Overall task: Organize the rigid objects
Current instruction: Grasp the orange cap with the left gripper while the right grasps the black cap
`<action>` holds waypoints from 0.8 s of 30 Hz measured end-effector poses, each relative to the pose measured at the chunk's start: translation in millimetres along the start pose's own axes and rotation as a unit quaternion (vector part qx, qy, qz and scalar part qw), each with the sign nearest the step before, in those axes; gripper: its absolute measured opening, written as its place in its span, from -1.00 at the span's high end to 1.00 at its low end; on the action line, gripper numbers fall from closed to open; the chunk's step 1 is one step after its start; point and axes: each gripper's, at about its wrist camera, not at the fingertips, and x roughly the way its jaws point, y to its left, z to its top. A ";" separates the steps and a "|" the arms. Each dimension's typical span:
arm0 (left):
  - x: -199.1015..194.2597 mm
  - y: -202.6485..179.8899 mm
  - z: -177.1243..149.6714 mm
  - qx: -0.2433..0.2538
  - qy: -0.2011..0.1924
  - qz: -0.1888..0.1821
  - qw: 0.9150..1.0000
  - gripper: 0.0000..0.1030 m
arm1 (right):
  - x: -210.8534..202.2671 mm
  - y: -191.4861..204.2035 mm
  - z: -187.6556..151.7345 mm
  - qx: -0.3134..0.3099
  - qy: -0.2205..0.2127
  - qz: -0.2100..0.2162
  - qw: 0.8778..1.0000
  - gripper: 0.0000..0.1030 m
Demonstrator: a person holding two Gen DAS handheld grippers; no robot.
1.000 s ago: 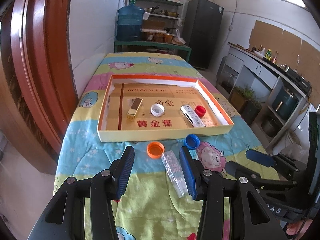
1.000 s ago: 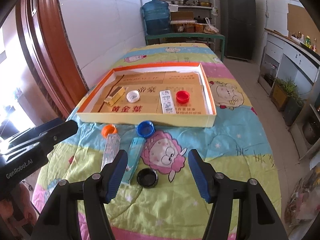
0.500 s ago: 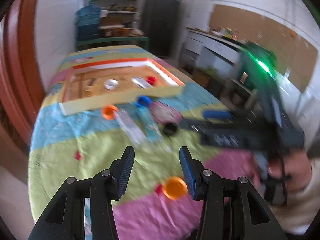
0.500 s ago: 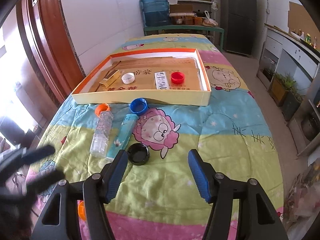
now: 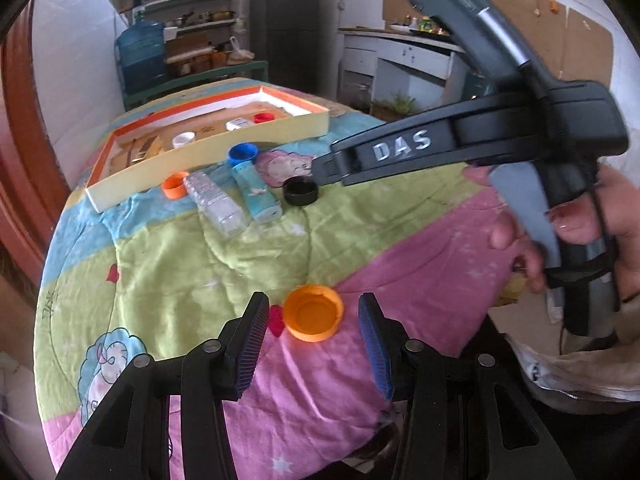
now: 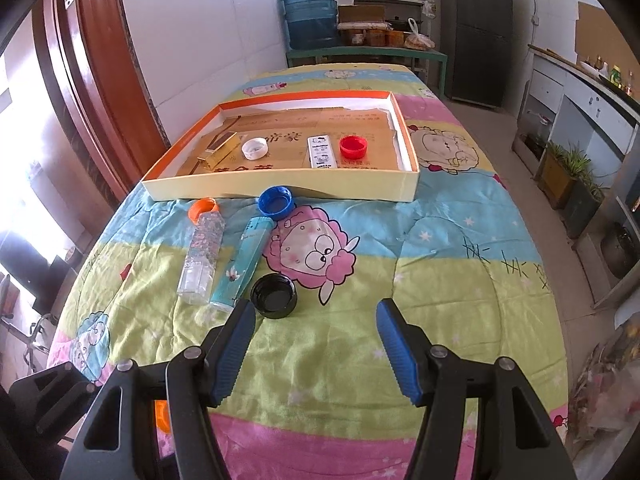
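Tilting downward, the left gripper (image 5: 313, 322) brackets the orange cap (image 5: 313, 312) untouched.

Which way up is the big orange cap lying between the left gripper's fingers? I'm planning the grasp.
Open side up. The orange cap shows its hollow inside and raised rim in the left wrist view, resting on the pink part of the quilt.

Bright daylight floods both views; beside the wooden door frame (image 6: 92, 92) the window side blows out to white glare. Shadows stay soft. Fisheye bending curves edges into dark corners, and the left-wrist view looks slightly soft
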 end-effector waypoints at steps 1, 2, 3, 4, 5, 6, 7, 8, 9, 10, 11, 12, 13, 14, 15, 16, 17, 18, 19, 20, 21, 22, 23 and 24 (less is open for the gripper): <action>3.3 0.2 -1.4 0.001 0.005 0.002 1.000 0.12 | 0.7 0.2 0.0 0.000 0.001 0.001 1.000 -0.22; 4.2 1.6 -2.4 0.001 0.003 0.002 1.000 0.14 | 1.4 0.3 0.1 0.000 0.002 0.003 1.000 -0.22; 3.5 2.3 -2.5 0.001 -0.001 0.002 1.000 0.20 | 2.2 0.8 -0.1 -0.001 0.004 0.006 1.000 -0.22; 4.0 2.1 -2.9 0.002 0.001 0.001 1.000 0.22 | 3.0 1.5 -0.2 -0.002 0.005 0.009 1.000 -0.22; 4.5 1.9 -3.1 0.004 0.001 0.002 1.000 0.24 | 3.4 2.3 -0.7 -0.003 0.005 0.010 1.000 -0.22; 4.4 1.8 -3.3 0.005 0.000 0.002 1.000 0.28 | 4.0 3.4 -0.8 -0.005 0.006 0.011 1.000 -0.22; 4.5 2.2 -3.3 0.004 0.000 0.001 1.000 0.30 | 4.5 4.5 -1.0 -0.007 0.006 0.012 1.000 -0.22; 4.4 2.5 -3.3 0.004 0.000 -0.001 1.000 0.34 | 4.8 5.6 -1.3 -0.009 0.007 0.015 1.000 -0.22; 4.3 2.5 -3.5 0.004 0.000 -0.001 1.000 0.37 | 5.1 6.4 -1.4 -0.010 0.007 0.017 1.000 -0.22; 3.8 2.6 -3.7 0.003 0.000 -0.003 1.000 0.39 | 5.2 7.5 -2.0 -0.011 0.008 0.017 1.000 -0.22; 4.0 3.4 -3.3 0.002 -0.001 -0.004 1.000 0.40 | 5.7 8.4 -2.4 -0.013 0.009 0.018 1.000 -0.22; 4.0 4.0 -3.2 0.001 -0.001 -0.005 1.000 0.40 | 6.7 9.8 -2.7 -0.016 0.010 0.019 1.000 -0.21; 3.9 4.7 -3.4 -0.001 -0.001 -0.006 1.000 0.40 | 8.0 11.6 -2.8 -0.021 0.011 0.018 1.000 -0.20; 3.3 5.5 -3.4 -0.004 -0.002 -0.007 1.000 0.41 | 9.0 13.0 -3.1 -0.025 0.012 0.017 0.999 -0.19; 2.4 6.2 -3.5 -0.007 -0.003 -0.008 1.000 0.41 | 10.9 15.5 -3.2 -0.032 0.014 0.015 0.999 -0.18; 1.2 6.7 -3.9 -0.010 -0.005 -0.009 1.000 0.41 | 12.1 17.0 -3.4 -0.036 0.014 0.013 0.999 -0.16; 0.5 7.9 -4.0 -0.012 -0.005 -0.010 1.000 0.41 | 13.9 19.2 -3.2 -0.043 0.015 0.011 0.999 -0.14; 0.1 8.7 -3.8 -0.014 -0.006 -0.008 1.000 0.41 | 15.4 20.6 -2.8 -0.047 0.015 0.009 0.999 -0.08; -0.5 9.9 -3.4 -0.016 -0.007 -0.007 1.000 0.41 | 17.6 22.4 -2.7 -0.053 0.015 0.005 0.998 0.00; -1.6 11.7 -2.9 -0.019 -0.008 -0.006 1.000 0.41 | 20.0 24.1 -2.3 -0.059 0.016 0.000 0.998 0.06; -2.7 13.5 -2.3 -0.023 -0.010 -0.005 1.000 0.41 | 22.4 24.5 -2.2 -0.063 0.017 -0.003 0.998 0.14; -3.9 15.7 -1.3 -0.027 -0.012 -0.005 1.000 0.41 | 24.6 24.9 -2.1 -0.065 0.019 -0.004 0.998 0.19; -5.0 17.9 0.2 -0.032 -0.014 -0.004 0.999 0.41 | 26.7 25.2 -1.7 -0.066 0.021 -0.004 0.998 0.21; -5.8 20.2 1.5 -0.036 -0.015 -0.002 0.999 0.41 | 29.2 25.8 -1.6 -0.068 0.024 0.001 0.997 0.21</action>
